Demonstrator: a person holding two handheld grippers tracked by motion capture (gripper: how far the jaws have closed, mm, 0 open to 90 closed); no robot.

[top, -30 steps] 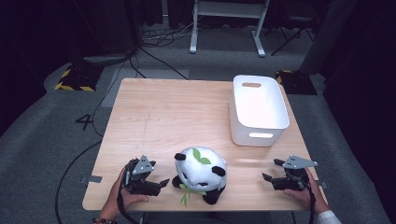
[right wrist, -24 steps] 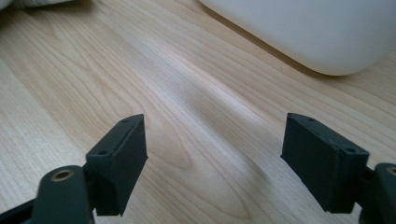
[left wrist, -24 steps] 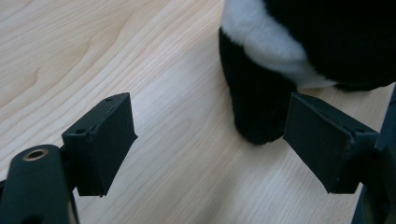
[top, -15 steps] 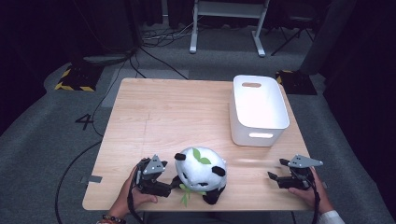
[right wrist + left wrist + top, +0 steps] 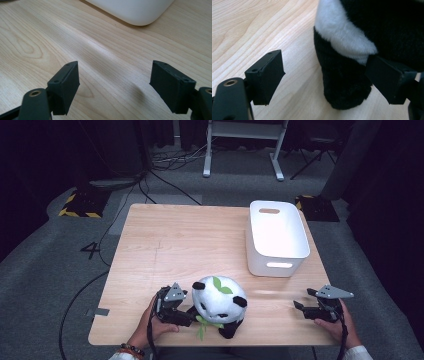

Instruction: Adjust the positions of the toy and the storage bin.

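A black-and-white panda plush [image 5: 220, 301] with a green leaf on its head sits near the table's front edge. My left gripper [image 5: 191, 313] lies low at the plush's left side. In the left gripper view, my left gripper [image 5: 325, 75] is open with a black panda limb [image 5: 344, 82] between its jaws. The right-hand jaw is against the plush and the other stands apart. My right gripper [image 5: 303, 298] is at the front right, open, pointing left toward the plush. In the right gripper view, my right gripper [image 5: 115, 85] has only bare wood between its jaws.
A white plastic bin [image 5: 277, 237] stands at the table's right side, beyond my right gripper; its rounded lower corner [image 5: 132, 10] is in the right gripper view. The wooden table [image 5: 185, 240] stretches beyond the plush. Cables and a stand's feet lie on the floor behind.
My left gripper has slid right, up against the panda, so a limb is now between its jaws. My right gripper has drifted slightly right along the front edge.
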